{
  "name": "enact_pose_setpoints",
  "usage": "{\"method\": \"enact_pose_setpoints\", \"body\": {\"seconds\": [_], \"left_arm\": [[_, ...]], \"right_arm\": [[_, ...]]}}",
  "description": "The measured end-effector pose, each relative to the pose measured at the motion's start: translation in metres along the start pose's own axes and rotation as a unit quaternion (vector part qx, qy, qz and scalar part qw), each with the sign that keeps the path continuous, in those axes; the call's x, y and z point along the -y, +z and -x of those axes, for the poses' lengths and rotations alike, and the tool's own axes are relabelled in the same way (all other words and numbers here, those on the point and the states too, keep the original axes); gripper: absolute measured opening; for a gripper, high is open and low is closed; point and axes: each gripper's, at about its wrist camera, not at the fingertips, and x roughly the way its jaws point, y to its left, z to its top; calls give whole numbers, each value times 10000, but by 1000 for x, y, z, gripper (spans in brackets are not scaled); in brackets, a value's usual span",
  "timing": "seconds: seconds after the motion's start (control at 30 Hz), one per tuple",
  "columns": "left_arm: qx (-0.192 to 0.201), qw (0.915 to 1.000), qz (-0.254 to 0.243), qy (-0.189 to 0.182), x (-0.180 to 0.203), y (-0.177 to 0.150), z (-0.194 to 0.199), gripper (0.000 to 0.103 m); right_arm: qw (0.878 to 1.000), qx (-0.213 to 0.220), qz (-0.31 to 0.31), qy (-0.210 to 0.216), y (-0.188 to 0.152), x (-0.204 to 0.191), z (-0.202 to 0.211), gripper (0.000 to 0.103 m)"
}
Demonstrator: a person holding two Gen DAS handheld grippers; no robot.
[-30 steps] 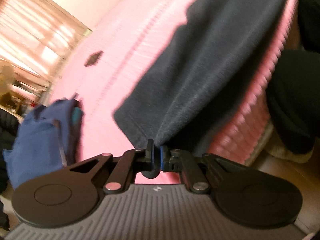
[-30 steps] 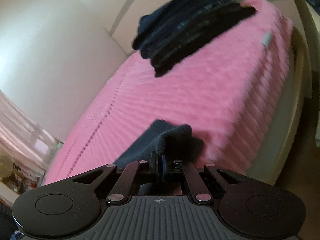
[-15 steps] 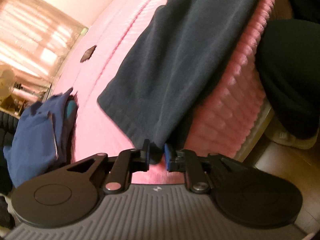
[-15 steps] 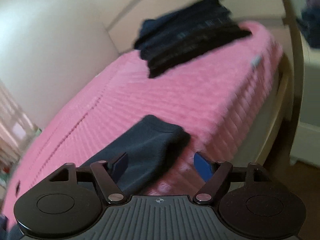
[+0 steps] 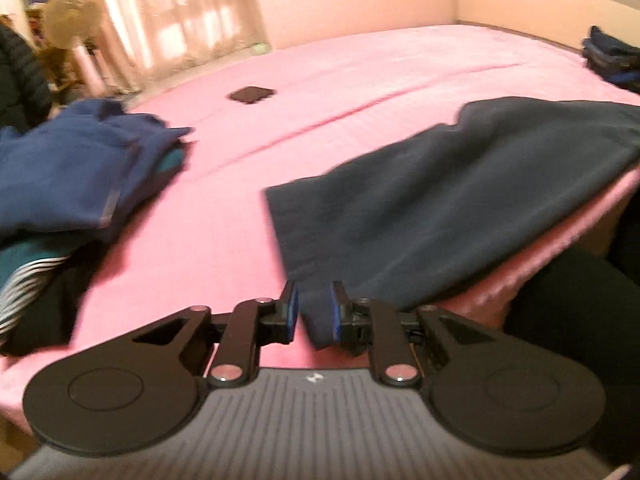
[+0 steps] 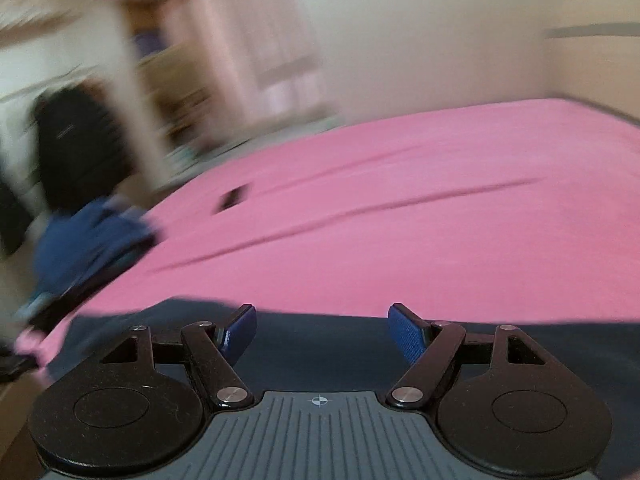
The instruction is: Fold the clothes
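Observation:
A dark navy garment [image 5: 440, 208] lies flat on the pink bed [image 5: 320, 120], along its near edge. One corner of it sits between the jaws of my left gripper [image 5: 313, 300], which stand slightly apart; the cloth rests against the right pad, with a gap at the left pad. In the right wrist view the same dark garment [image 6: 320, 344] lies under my right gripper [image 6: 322, 320], which is wide open with nothing between its fingers.
A heap of blue and striped clothes [image 5: 72, 176] sits at the bed's left end, seen also as a blue heap [image 6: 88, 236]. A small dark flat object [image 5: 252, 94] lies mid-bed. Folded dark clothes [image 5: 612, 60] are stacked far right. A dark-clothed leg [image 5: 560, 320] stands by the bed edge.
My left jaws parted slightly from their grip on the garment's corner and the view rolled level. My right gripper let go of the cloth, opened wide and swung left along the bed.

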Motion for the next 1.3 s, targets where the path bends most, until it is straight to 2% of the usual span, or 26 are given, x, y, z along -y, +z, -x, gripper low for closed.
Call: {"method": "enact_pose_setpoints", "body": {"seconds": [0.07, 0.13, 0.17, 0.23, 0.3, 0.47, 0.57, 0.67, 0.77, 0.83, 0.97, 1.07, 1.2, 1.3], "left_arm": [[-81, 9989, -465, -51, 15, -5, -6, 18], [-48, 9945, -1034, 169, 28, -15, -2, 18], [-36, 9899, -1383, 323, 36, -22, 1, 18], [-45, 9733, -2209, 629, 53, -38, 6, 18], [-104, 9605, -2692, 699, 67, -51, 8, 18], [10, 9536, -2861, 938, 81, -61, -7, 18], [33, 9456, -3072, 1069, 86, -62, -22, 18], [75, 9279, -3506, 1268, 87, -64, -31, 7], [236, 9050, -3922, 1628, 81, -72, -21, 6], [128, 9080, -3885, 1561, 74, -80, -23, 6], [-38, 9262, -3527, 1334, 75, -82, -31, 7], [-116, 9332, -3331, 1341, 69, -80, -21, 11], [-221, 9306, -3324, 1515, 59, -84, -5, 12], [-67, 9253, -3407, 1662, 59, -75, 2, 12]], "right_arm": [[9979, -285, 275, 510, 3, -24, -24, 76], [9923, -613, 518, 942, -1, -48, -43, 76], [9885, -761, 663, 1126, -4, -59, -52, 76], [9820, -981, 1008, 1257, -14, -76, -65, 76], [9758, -1156, 1220, 1395, -22, -88, -76, 76], [9623, -1414, 1629, 1659, -38, -122, -95, 76], [9629, -1392, 1622, 1650, -42, -131, -101, 76], [9653, -1365, 1588, 1558, -43, -129, -101, 76], [9672, -1348, 1587, 1458, -44, -127, -96, 76], [9698, -1380, 1421, 1422, -47, -119, -94, 76], [9702, -1519, 1354, 1318, -52, -113, -92, 76], [9686, -1499, 1413, 1393, -54, -112, -85, 76], [9727, -1474, 1219, 1317, -56, -101, -81, 76], [9750, -1425, 1096, 1305, -53, -95, -77, 76]]}}
